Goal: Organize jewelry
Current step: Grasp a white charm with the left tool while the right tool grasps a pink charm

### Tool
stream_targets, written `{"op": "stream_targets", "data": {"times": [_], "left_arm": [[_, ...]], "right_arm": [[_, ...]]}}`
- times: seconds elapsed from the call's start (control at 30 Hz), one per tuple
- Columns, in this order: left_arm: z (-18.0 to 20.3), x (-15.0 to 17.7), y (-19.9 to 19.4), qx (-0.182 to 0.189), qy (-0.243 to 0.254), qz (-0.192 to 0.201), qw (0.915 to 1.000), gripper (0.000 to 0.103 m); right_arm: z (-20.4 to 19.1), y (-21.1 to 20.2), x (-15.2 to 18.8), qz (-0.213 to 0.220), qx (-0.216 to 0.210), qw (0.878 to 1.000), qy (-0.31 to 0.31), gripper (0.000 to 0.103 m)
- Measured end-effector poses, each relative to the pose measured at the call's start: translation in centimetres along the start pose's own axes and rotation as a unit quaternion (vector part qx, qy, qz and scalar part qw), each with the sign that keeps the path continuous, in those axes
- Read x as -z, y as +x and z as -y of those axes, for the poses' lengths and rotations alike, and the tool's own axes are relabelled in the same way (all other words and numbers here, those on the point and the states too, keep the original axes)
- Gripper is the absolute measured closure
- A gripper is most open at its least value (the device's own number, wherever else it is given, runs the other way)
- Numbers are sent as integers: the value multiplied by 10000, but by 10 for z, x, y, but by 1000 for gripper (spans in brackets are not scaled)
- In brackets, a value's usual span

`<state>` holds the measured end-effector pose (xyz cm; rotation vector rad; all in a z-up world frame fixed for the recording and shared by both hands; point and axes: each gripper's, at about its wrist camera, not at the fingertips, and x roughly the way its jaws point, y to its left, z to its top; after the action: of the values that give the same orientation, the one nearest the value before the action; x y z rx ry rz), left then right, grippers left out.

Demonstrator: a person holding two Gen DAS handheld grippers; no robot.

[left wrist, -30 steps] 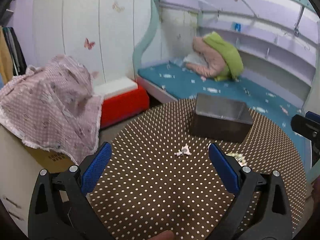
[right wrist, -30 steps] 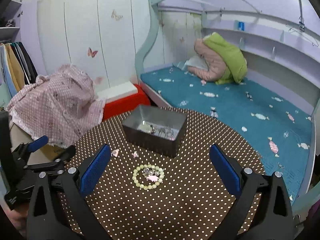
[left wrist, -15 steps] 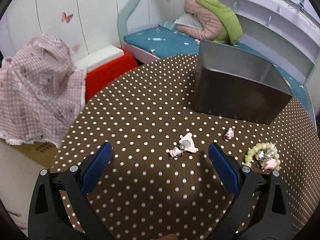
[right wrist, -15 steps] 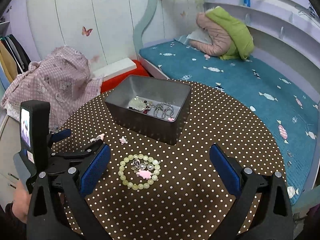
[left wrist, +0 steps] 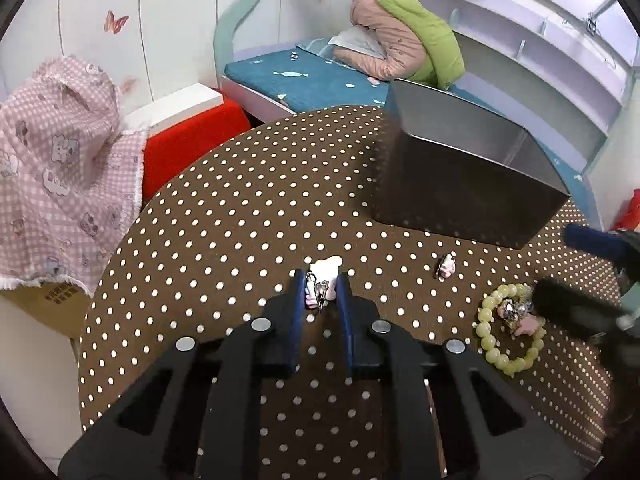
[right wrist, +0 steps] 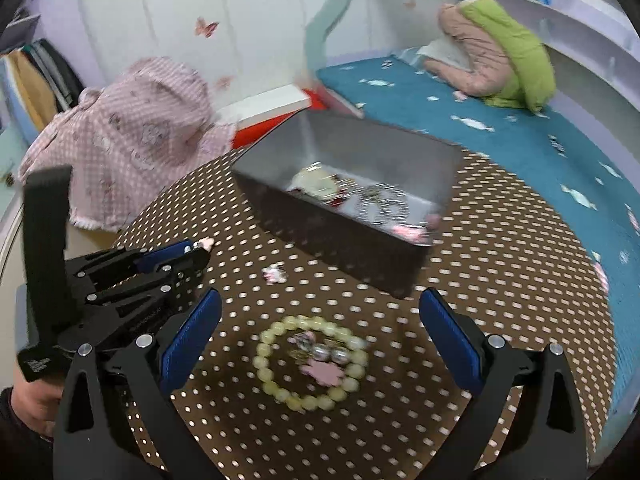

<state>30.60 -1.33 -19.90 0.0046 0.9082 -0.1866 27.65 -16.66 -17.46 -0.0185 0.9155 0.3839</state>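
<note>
Metal box (right wrist: 352, 184) behind bead bracelet (right wrist: 312, 364), small charm (right wrist: 275, 273) between, on table (right wrist: 500, 280)

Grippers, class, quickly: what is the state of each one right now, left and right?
Left gripper: closed on the pink charm.
Right gripper: open, holding nothing, above the bead bracelet.

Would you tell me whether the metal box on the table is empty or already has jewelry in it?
Not empty. The right wrist view shows the open metal box holding several blurred pieces, including chain-like jewelry.
</note>
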Motion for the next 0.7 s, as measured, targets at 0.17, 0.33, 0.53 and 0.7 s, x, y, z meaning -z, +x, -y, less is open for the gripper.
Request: {"op": "stream_targets", "data": {"times": [0.17,0.33,0.53,0.7], "left_arm": [[-10,5,-10,-55,-106,50,9999,87],[-17,6,-22,-75,-160,140,9997,87],[-17,9,-31,-20,-164,181,9997,87],[-15,11,-36,36,-170,206,9996,87]], "right_arm": [[-12,27,-4,-194,-58,9994,-277,24],[-18,42,-6,-174,30,9989,-434,46],[-31,46,-1,30,199,9951,-966,73],[-31,46,1,43,149,9949,-1001,88]]}}
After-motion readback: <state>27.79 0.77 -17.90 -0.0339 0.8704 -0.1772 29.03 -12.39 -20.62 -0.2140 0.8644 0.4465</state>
